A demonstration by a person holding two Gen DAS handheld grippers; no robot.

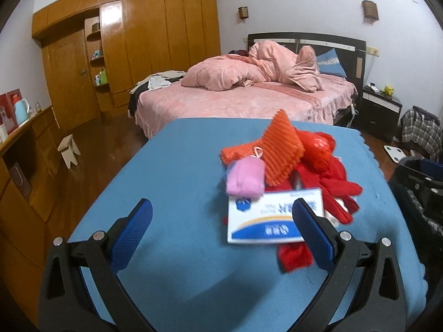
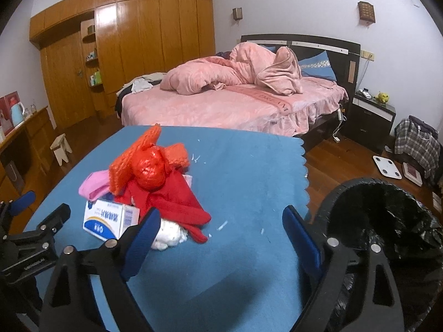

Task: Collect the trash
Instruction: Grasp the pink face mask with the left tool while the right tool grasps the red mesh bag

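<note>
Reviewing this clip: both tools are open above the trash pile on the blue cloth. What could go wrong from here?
1. The pile is tangled: the white box lies on red fabric and against the pink pouch. Closing the left tool there may drag neighbours along.
2. The black-lined bin stands off the table's right edge; pieces carried loosely may drop on the floor.
3. The right tool is near white wadding, which may shed and tear.
</note>
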